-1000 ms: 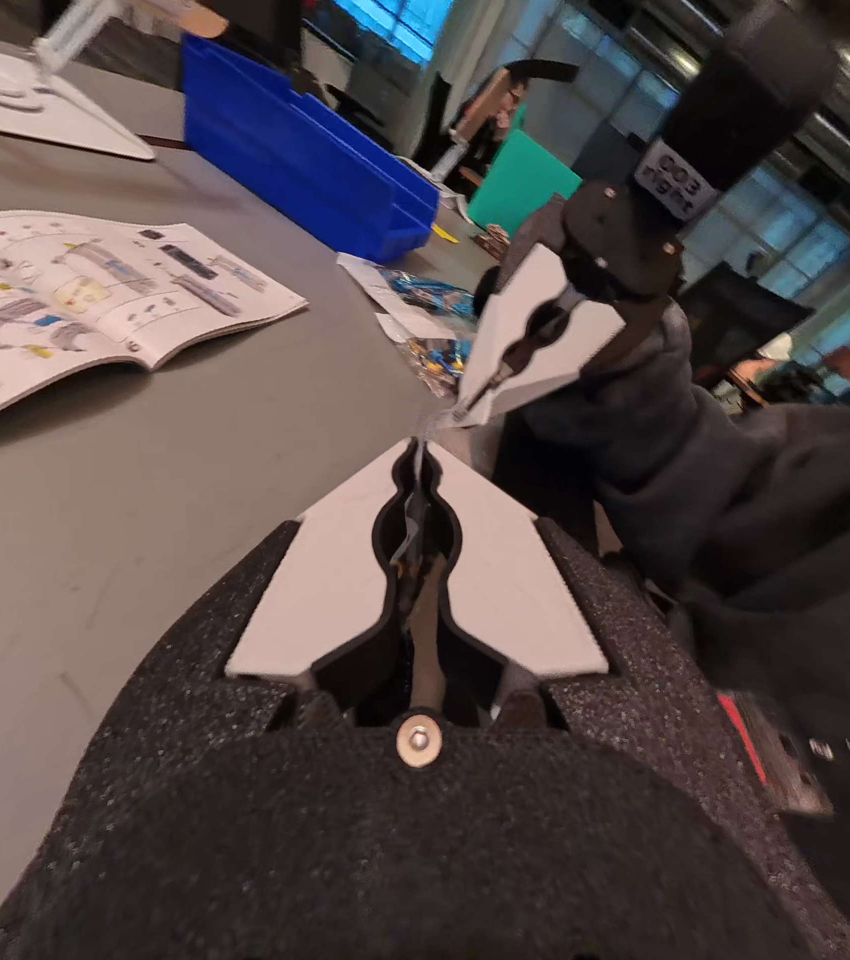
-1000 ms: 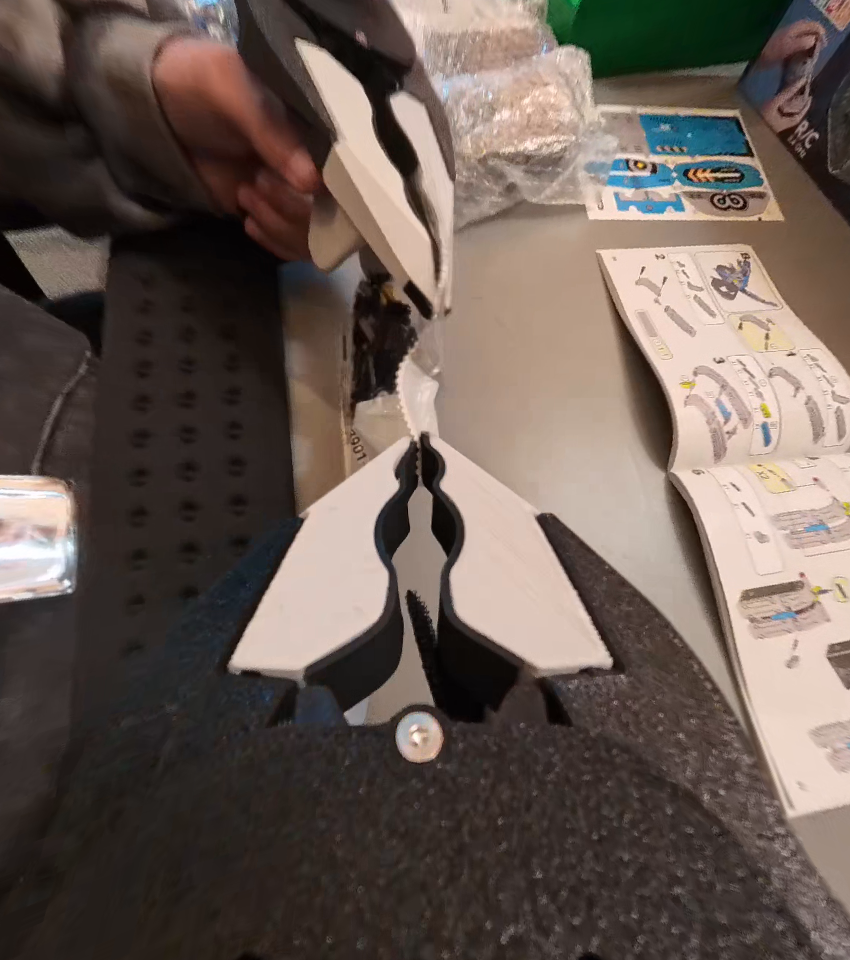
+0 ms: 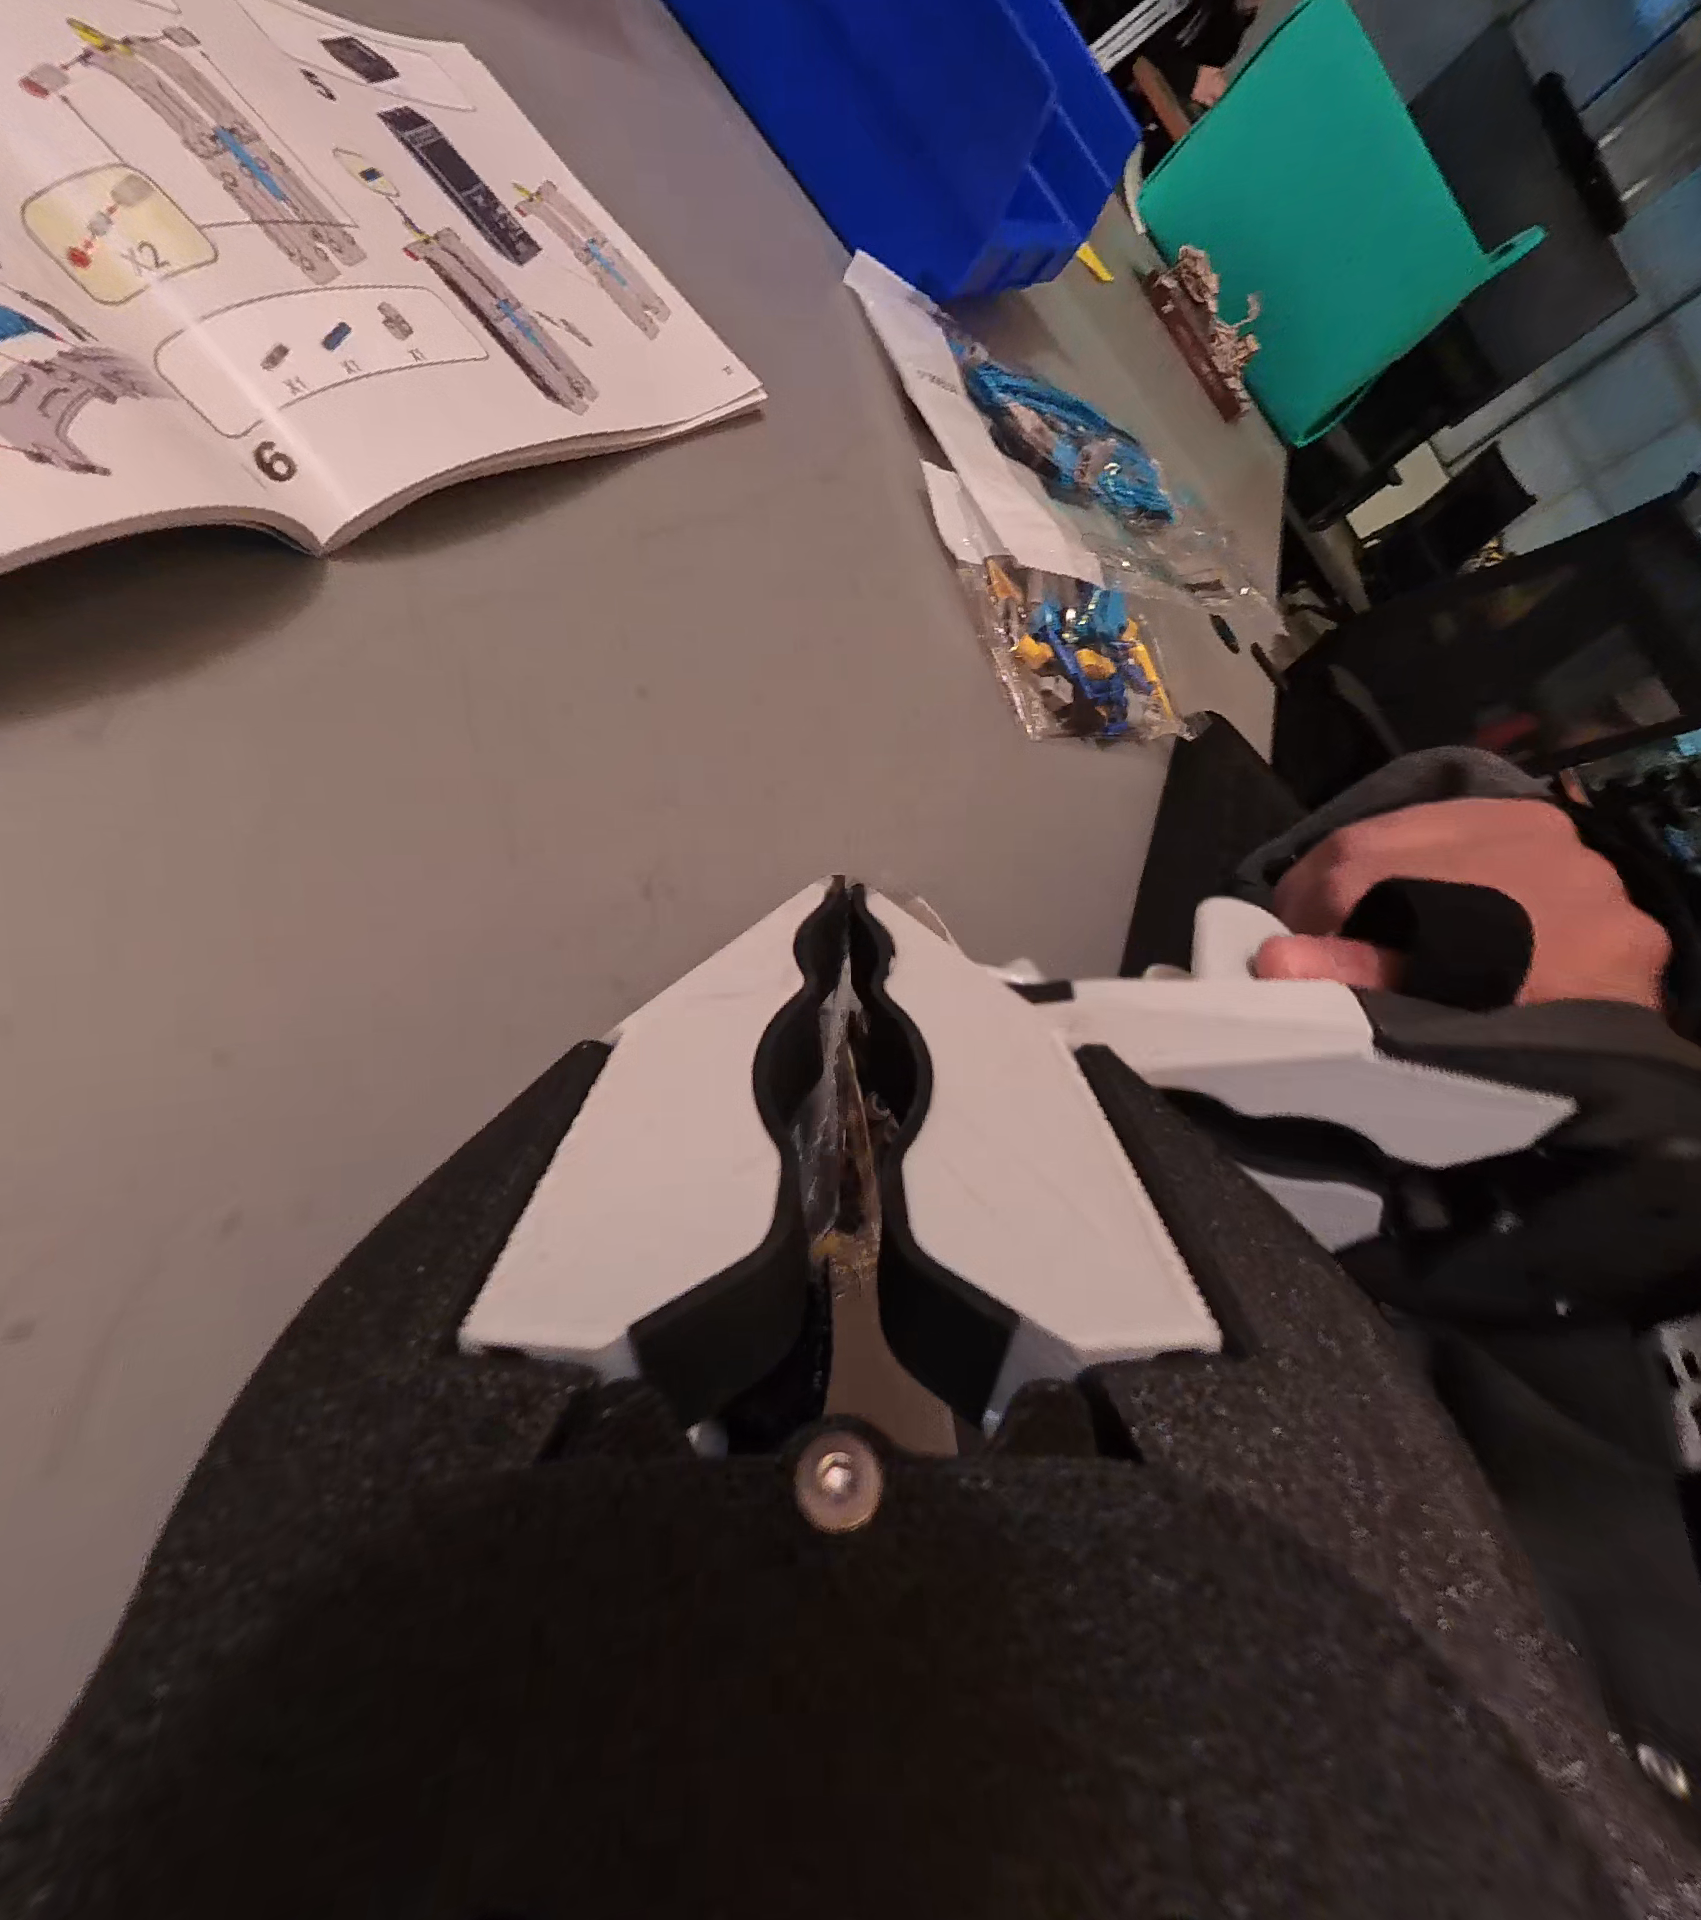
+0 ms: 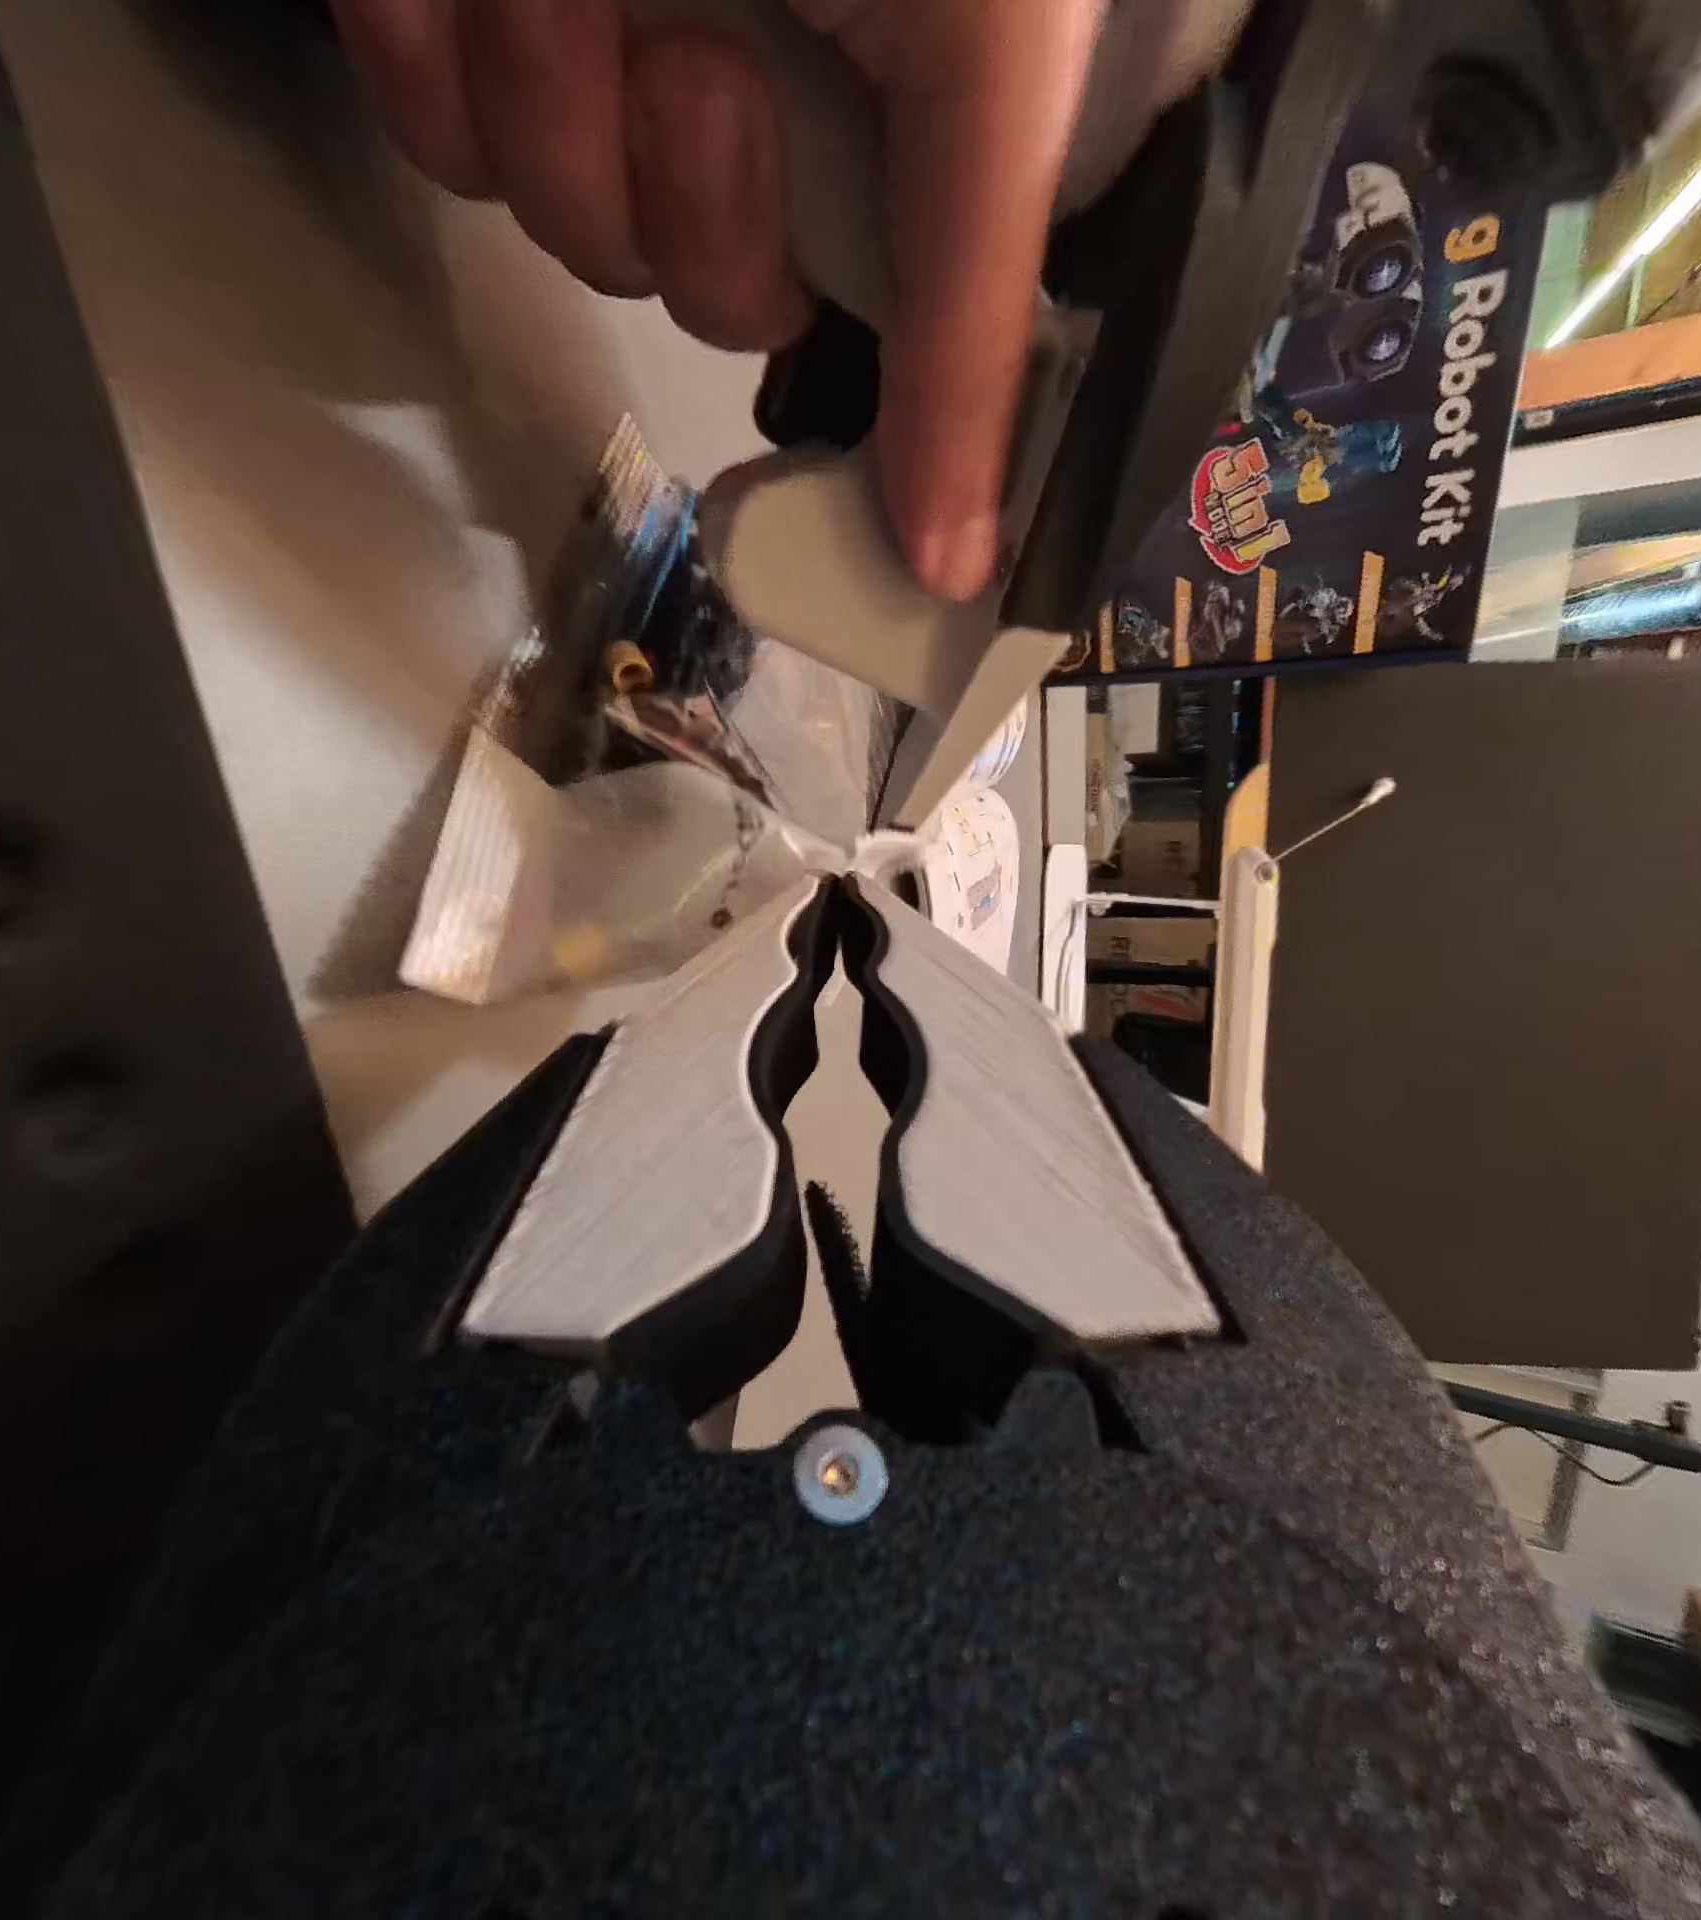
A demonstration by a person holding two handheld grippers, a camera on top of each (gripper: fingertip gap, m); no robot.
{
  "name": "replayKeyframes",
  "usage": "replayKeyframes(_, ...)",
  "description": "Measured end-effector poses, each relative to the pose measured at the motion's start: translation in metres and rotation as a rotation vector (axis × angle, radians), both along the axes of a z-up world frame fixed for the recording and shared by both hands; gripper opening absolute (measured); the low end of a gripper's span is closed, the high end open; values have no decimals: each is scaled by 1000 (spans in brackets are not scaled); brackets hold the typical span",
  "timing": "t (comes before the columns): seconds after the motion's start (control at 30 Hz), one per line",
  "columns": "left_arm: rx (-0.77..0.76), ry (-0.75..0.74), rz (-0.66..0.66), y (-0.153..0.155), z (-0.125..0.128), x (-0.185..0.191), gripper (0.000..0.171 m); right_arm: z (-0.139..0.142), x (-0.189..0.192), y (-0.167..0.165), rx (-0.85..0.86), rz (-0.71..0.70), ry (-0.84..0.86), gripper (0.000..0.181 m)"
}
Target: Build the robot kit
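A clear plastic bag (image 4: 617,665) of small dark, blue and yellow parts hangs between my two grippers. My left gripper (image 3: 841,883) is shut on the bag (image 3: 838,1132), which shows crumpled between its jaws. My right gripper (image 4: 841,881) is shut on a twisted white edge of the same bag. In the left wrist view the right gripper (image 3: 1241,1049) lies close alongside on the right, held by a hand (image 3: 1448,925). In the right wrist view the left gripper's finger (image 4: 960,717) comes down from above to meet my tips, with a hand (image 4: 773,156) on it.
An open instruction booklet (image 3: 233,291) lies on the grey table (image 3: 410,831) at the left. Two bags of blue parts (image 3: 1085,655) lie near the table's far edge, by a blue bin (image 3: 908,125). A printed kit box (image 4: 1345,416) and a dark board (image 4: 1511,1008) stand beyond.
Both grippers have turned while still holding the bag. The right gripper has dropped from ahead and above to beside the left one. The bag's edge is now twisted tight between the tips.
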State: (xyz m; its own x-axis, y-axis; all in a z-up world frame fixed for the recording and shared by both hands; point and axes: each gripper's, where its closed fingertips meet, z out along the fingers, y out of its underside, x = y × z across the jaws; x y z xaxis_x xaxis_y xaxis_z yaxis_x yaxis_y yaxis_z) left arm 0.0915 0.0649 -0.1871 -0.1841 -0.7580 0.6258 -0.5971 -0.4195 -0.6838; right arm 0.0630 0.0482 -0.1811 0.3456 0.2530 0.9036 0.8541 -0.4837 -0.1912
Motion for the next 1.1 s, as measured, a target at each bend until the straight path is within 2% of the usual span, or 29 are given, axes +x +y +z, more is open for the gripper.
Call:
replayKeyframes(0.07,-6,12,39,1,-5,2,0,-3,-3,2,4,-3,-19,0)
replayKeyframes(0.27,16,18,175,11,-9,11,0,-6,-9,6,51,-12,87,0)
replayKeyframes(0.3,80,33,303,32,-13,13,0,-11,-21,5,18,46,149,0)
replayKeyframes(0.33,150,30,425,63,-11,12,0,-4,-65,1,47,201,280,0)
replayKeyframes(0.37,108,3,439,74,-5,12,0,3,-89,-1,80,242,227,0)
replayKeyframes(0.4,37,-9,402,68,-3,12,0,5,-89,0,111,226,168,0)
replayKeyframes(0.43,41,-15,375,60,-4,8,0,3,-67,2,101,141,210,0)
replayKeyframes(0.5,93,-39,310,43,1,5,0,20,-36,-2,144,80,529,0)
replayKeyframes(0.57,80,-70,278,37,6,7,0,18,-14,-5,138,17,778,0)
replayKeyframes(0.6,57,-85,260,34,10,7,0,17,-6,-6,126,-4,861,0)
replayKeyframes(0.7,43,-123,252,34,19,4,0,37,11,-9,218,36,1062,0)
replayKeyframes(0.8,52,-171,203,30,31,-4,0,40,24,-11,218,43,1282,36)
replayKeyframes(0.9,-61,-241,128,22,53,-17,0,39,30,-9,199,28,1498,49)
replayKeyframes(0.97,-167,-317,102,22,75,-27,0,30,23,-8,114,26,1593,54)
replayKeyframes(1.03,-265,-387,82,26,96,-37,0,22,13,-6,18,27,1649,70)
replayKeyframes(1.1,-333,-447,72,31,111,-45,0,19,9,-6,-20,29,1668,71)
